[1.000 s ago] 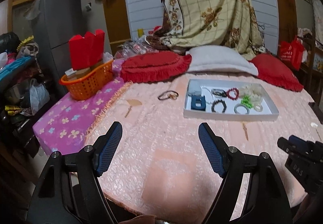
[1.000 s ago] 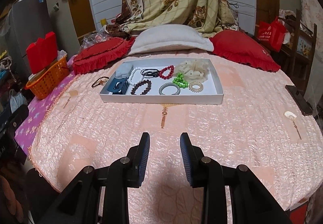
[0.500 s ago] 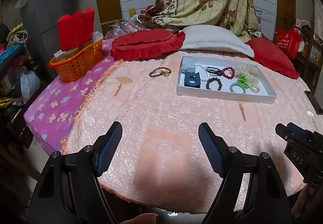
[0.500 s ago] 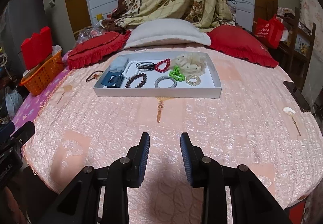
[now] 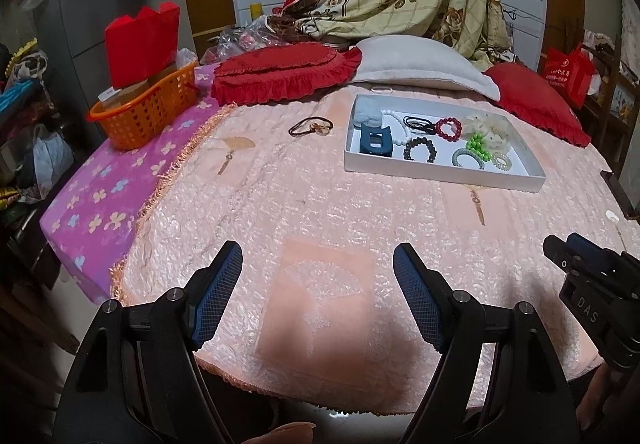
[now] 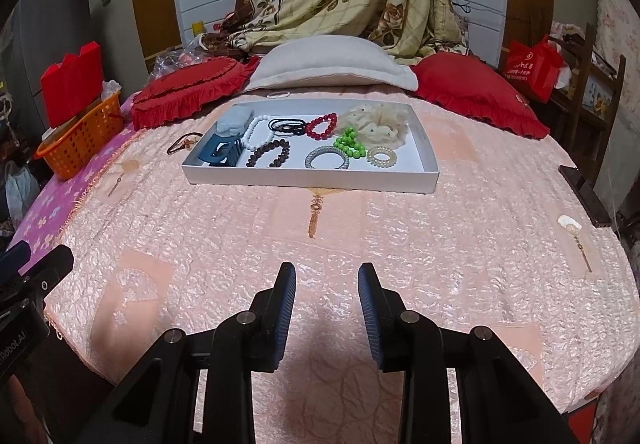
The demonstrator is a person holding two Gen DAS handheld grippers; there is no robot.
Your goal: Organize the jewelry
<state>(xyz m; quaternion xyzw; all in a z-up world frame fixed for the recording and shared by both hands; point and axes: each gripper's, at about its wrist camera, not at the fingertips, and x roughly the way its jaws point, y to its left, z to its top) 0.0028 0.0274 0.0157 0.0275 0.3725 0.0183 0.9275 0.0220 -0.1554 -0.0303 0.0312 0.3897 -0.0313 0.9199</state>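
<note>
A white tray lies on the pink bedspread, far ahead of both grippers. It holds several bracelets and hair ties, a blue hair claw and a cream scrunchie. A brown hair tie with a charm lies on the bedspread left of the tray. A white ring lies behind the tray. My left gripper is wide open and empty above the bed's near edge. My right gripper is partly open and empty, and shows at the left view's right edge.
An orange basket with a red box stands at the bed's left side. Red cushions and a white pillow lie behind the tray. A dark phone-like slab and a small white piece lie at the right edge.
Both grippers have pulled back and tilted down, so the tray looks farther off and lower in view. Neither jaw opening has changed.
</note>
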